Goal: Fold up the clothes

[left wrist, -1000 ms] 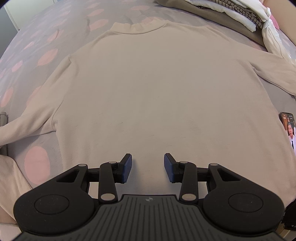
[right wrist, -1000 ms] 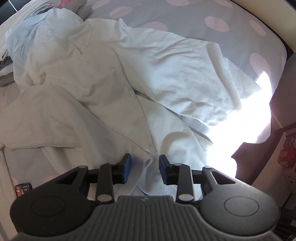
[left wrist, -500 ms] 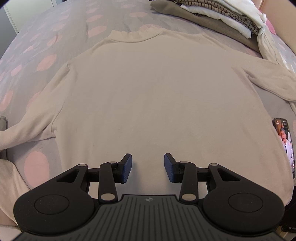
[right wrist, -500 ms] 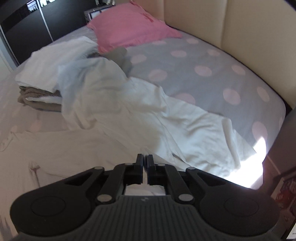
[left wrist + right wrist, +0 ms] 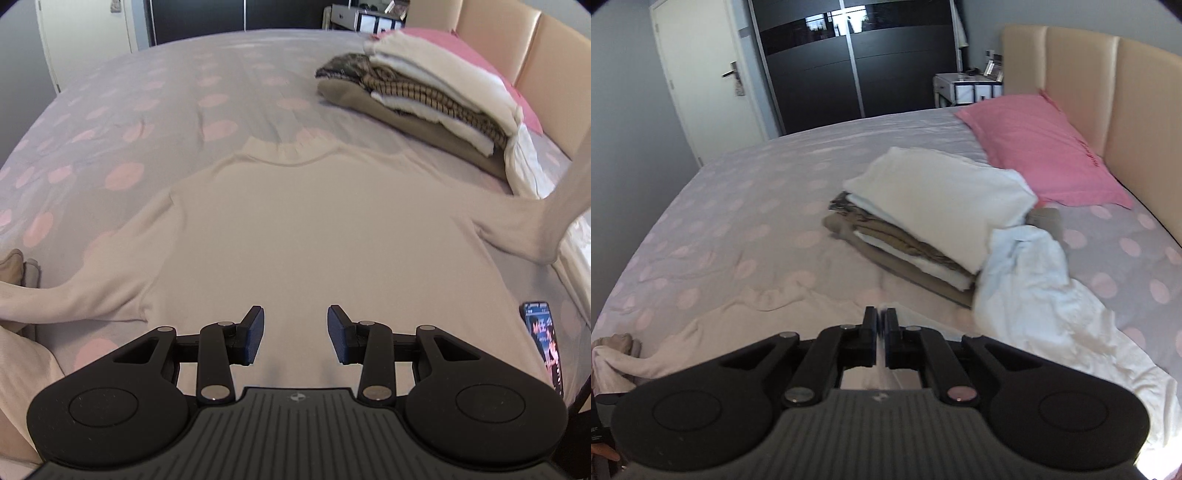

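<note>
Left gripper [image 5: 295, 334], with its blue-padded jaws spread wide, hangs empty just above the lower body of the cream long-sleeved knit top [image 5: 314, 236], touching nothing as far as the left wrist view shows. That top lies face-flat on the grey bedspread with pink dots [image 5: 147, 110], collar away from the camera, its body smooth. On the left its sleeve [image 5: 74, 291] trails flat toward the bed's edge. On the right the other sleeve [image 5: 569, 192] rises off the bed in a taut column, out of the picture.

Right gripper [image 5: 881, 341] has its jaws drawn nearly together, with a thin strip of pale cloth pinched between them; judging by the lifted sleeve in the other view, this is that sleeve's end.

Progress, as a judgement: several garments are done, since a stack of folded clothes [image 5: 923, 221] in white, brown and tan sits near the pink pillow [image 5: 1041, 147]. The cream top is spread and only beginning its fold; the raised sleeve has yet to be laid across the body, and the left sleeve and the body folds remain. A crumpled white garment [image 5: 1034, 288] beside the stack is still unfolded. A smartphone with a lit screen [image 5: 543, 339] lies beside the top's right hem.
</note>
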Action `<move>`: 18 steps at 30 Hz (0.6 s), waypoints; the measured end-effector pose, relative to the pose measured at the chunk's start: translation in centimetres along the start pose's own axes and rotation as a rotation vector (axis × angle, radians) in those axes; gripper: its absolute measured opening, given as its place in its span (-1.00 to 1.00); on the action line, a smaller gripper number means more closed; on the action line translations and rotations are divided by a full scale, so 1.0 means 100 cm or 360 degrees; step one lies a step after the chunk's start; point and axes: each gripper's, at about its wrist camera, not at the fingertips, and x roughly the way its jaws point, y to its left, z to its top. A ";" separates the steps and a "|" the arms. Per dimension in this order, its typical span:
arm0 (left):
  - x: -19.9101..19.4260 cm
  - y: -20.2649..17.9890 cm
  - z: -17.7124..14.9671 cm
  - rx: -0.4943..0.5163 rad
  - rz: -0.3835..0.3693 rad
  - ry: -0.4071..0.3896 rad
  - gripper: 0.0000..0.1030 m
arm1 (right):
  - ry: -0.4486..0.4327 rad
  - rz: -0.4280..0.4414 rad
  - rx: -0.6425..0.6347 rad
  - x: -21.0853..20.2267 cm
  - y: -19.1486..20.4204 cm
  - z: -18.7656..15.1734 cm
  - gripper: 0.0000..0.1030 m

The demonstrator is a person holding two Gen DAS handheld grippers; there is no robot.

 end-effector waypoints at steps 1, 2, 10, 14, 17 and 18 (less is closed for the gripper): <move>-0.003 0.004 0.000 -0.0017 0.0000 -0.0013 -0.30 | 0.0012 0.0043 -0.0033 0.005 0.016 0.002 -0.92; -0.007 0.008 0.000 -0.0034 0.0001 -0.0025 -0.30 | 0.0025 0.0088 -0.0066 0.011 0.032 0.003 -0.92; -0.016 0.055 -0.012 -0.0183 0.0016 -0.0043 -0.30 | 0.0205 0.0362 -0.0367 0.065 0.154 -0.015 -0.92; -0.018 0.076 -0.022 -0.0251 0.0022 -0.0031 -0.30 | 0.0346 0.0408 -0.0447 0.104 0.200 -0.041 -0.92; -0.020 0.084 -0.028 -0.0258 0.0017 -0.0035 -0.30 | 0.0437 0.0415 -0.0473 0.137 0.219 -0.061 -0.92; -0.019 0.085 -0.029 -0.0256 0.0012 -0.0033 -0.30 | 0.0460 0.0411 -0.0479 0.143 0.224 -0.067 -0.91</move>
